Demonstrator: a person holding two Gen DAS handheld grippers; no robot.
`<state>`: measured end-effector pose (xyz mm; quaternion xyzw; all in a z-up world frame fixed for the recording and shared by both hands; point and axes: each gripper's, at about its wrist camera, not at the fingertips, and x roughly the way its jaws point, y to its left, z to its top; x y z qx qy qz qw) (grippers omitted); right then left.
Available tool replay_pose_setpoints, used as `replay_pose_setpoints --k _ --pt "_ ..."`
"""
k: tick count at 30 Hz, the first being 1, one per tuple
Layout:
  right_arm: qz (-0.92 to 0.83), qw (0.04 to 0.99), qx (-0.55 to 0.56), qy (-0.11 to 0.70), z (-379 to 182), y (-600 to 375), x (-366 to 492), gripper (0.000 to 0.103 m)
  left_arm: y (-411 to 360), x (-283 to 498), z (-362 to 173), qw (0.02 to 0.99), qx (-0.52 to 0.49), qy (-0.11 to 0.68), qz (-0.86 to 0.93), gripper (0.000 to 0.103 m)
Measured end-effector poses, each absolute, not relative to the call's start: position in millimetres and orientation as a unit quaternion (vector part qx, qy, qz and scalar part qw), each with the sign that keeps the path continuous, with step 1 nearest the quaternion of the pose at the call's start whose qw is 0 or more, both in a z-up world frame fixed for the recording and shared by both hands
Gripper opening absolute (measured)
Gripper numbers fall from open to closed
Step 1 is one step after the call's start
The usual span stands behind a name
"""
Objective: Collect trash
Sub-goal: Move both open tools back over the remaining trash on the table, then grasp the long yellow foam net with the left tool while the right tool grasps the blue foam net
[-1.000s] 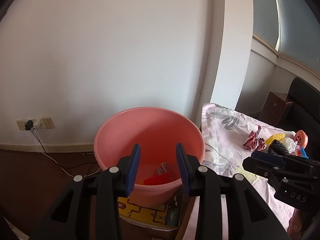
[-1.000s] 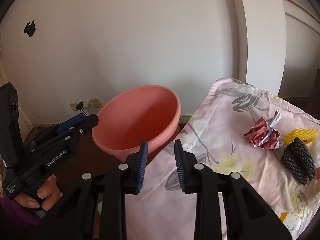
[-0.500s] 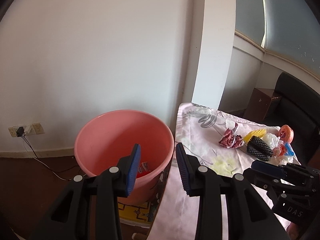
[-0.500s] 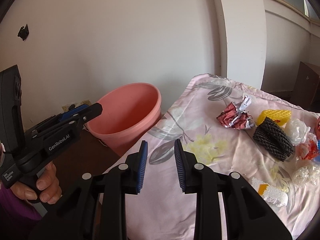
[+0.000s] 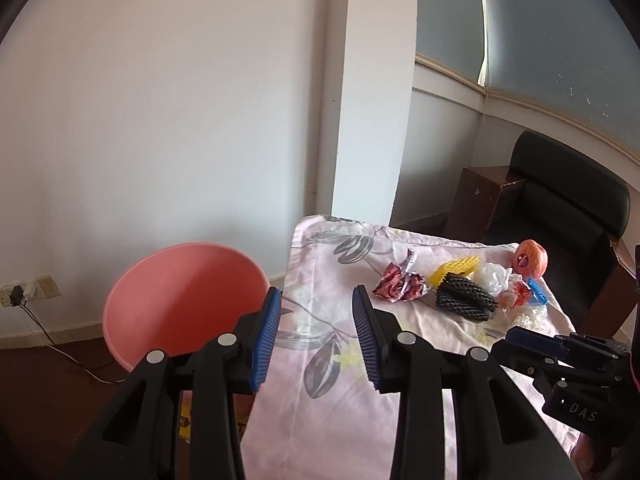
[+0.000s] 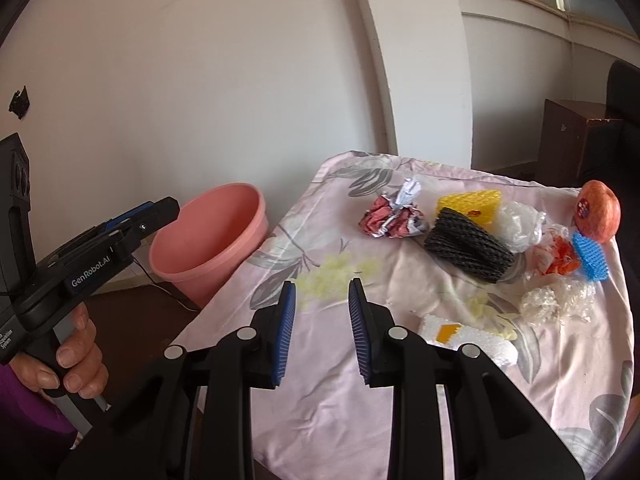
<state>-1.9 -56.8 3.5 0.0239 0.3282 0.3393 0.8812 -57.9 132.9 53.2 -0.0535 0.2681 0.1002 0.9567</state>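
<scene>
A pink bucket (image 5: 180, 300) (image 6: 212, 240) stands on the floor left of a table covered with a pink floral cloth (image 5: 332, 392) (image 6: 340, 380). Trash lies on the cloth's far right: a crumpled red foil wrapper (image 6: 390, 216) (image 5: 400, 282), black foam net (image 6: 468, 250) (image 5: 464, 298), yellow foam net (image 6: 472, 204), clear plastic (image 6: 520, 224), a red-white wrapper (image 6: 558, 258), blue net (image 6: 592, 260) and a white foam piece (image 6: 468, 338). My left gripper (image 5: 316, 336) is open and empty at the table's left edge. My right gripper (image 6: 322, 332) is open and empty over the cloth, short of the trash.
A red apple (image 6: 600, 210) (image 5: 530, 258) sits at the cloth's far right corner. A black chair (image 5: 560, 216) and brown cabinet (image 5: 480, 196) stand behind the table. A white wall pillar (image 5: 372, 100) rises behind. A wall socket with cable (image 5: 24, 292) is low left.
Both grippers have swung right, away from the bucket toward the table; the trash pile now sits more central in both views. Both stay open and empty.
</scene>
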Motion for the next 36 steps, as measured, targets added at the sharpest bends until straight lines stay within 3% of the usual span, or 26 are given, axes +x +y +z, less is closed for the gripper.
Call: replay_pose_setpoints --k 5,21,36 --pt "0.299 0.895 0.039 0.330 -3.1 -92.1 10.6 0.028 108.9 -31.7 51.1 0.958 -0.039 0.279 0.060 0.042" --pt "0.157 0.924 0.095 0.334 -11.4 -193.7 78.2 0.028 69.3 49.7 19.2 0.944 -0.015 0.326 -0.055 0.042" --pt "0.099 0.920 0.037 0.378 -52.2 -193.3 131.1 0.028 48.1 103.1 8.5 0.932 0.015 0.342 -0.117 0.046"
